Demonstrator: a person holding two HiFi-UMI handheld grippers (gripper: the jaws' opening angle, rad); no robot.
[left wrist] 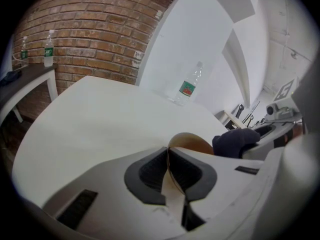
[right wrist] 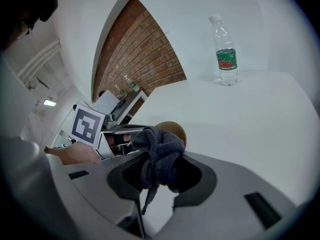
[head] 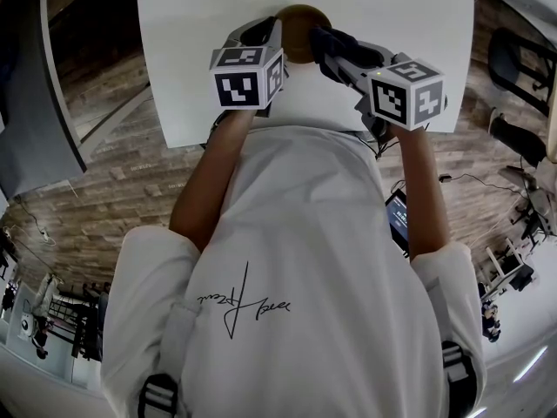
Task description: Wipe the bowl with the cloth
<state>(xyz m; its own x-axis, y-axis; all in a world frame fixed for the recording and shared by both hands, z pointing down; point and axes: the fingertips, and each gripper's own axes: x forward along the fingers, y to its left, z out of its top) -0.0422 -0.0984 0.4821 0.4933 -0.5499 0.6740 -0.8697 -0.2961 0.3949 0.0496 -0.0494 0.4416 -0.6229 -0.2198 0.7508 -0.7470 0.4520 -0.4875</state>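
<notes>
Left gripper view: left claw (left wrist: 168, 153) pinches the bowl (left wrist: 194, 144) by its rim; right claw (right wrist: 162, 158) clutches the cloth (right wrist: 158, 143) beside it.

Both point downward: the left gripper (left wrist: 169, 159) pinches the bowl (left wrist: 194, 144) by its rim, and the right gripper (right wrist: 159, 168), just beside it, clamps the cloth (right wrist: 161, 150).

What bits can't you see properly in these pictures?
The bowl: right gripper view, the cloth hides most of it.
Bottom of the bowl: left gripper view, the left tongs cover it.
Label on the bottle: too small to read in both gripper views.
Far end of the table: head view, cut off at the top edge.
</notes>
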